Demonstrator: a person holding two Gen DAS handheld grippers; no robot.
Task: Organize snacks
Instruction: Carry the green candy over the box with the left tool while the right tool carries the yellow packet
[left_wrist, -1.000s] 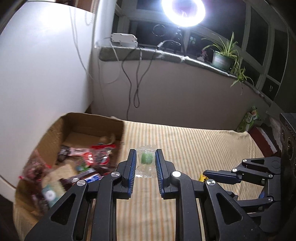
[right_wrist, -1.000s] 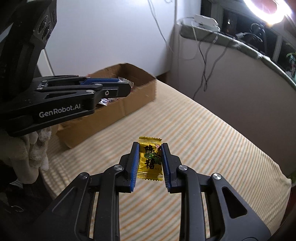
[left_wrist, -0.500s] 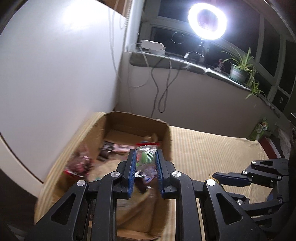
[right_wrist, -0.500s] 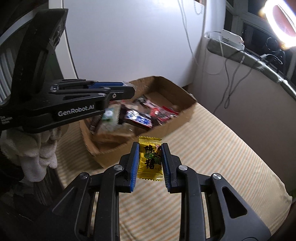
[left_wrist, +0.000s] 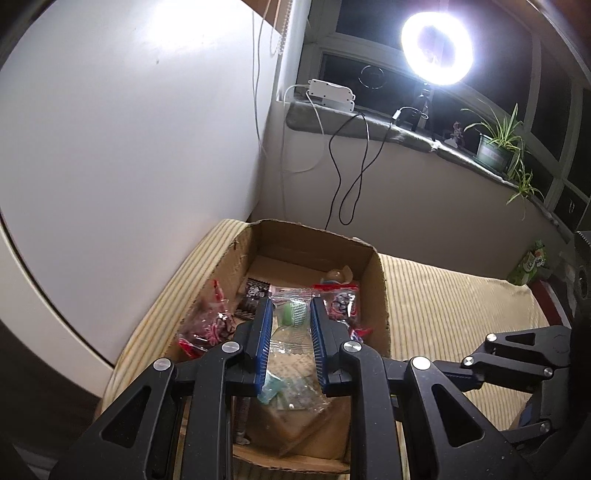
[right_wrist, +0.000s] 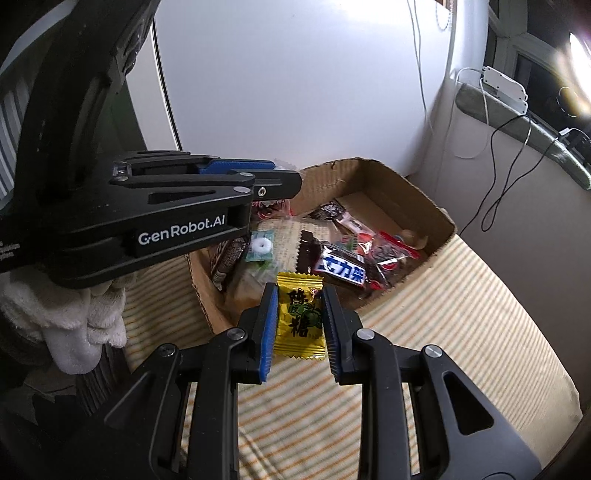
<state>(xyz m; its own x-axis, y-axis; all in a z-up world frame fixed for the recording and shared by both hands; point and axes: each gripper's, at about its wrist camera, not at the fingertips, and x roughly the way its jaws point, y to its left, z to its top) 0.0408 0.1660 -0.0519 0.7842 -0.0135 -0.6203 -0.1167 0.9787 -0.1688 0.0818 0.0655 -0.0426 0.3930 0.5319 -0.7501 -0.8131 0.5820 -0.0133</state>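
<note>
1. Left gripper (left_wrist: 291, 319) is clamped on a clear-wrapped green candy (left_wrist: 294, 314); both blue pads press the wrapper's side edges.
2. That candy's wrapper runs lengthwise along the fingers, its far crimped end pointing away from the camera toward the back wall of the cardboard box (left_wrist: 380, 280); the green sweet sits at the far end of the wrapper.
3. Held candy hangs above the box interior, over the other packets, not touching them as far as can be told.
4. Right gripper (right_wrist: 300, 315) is clamped on a yellow candy packet (right_wrist: 300, 314) with dark printed characters; pads bear on its two long edges.
5. Packet's long axis lies along the fingers, upright in the right wrist view, one serrated end toward the box and the other toward the camera.
6. Yellow packet sits at the near wall of the box (right_wrist: 432, 206), partly over the striped cloth (right_wrist: 461, 332) and partly over the box edge.
7. Box stands on the striped cloth beside a white wall; it holds a dark chocolate bar (right_wrist: 341, 271), a ring mint packet (right_wrist: 263, 245) and red-trimmed bags (right_wrist: 391, 254).
8. Left gripper body shows in the right wrist view (right_wrist: 284, 182), extending over the box's far-left corner
</note>
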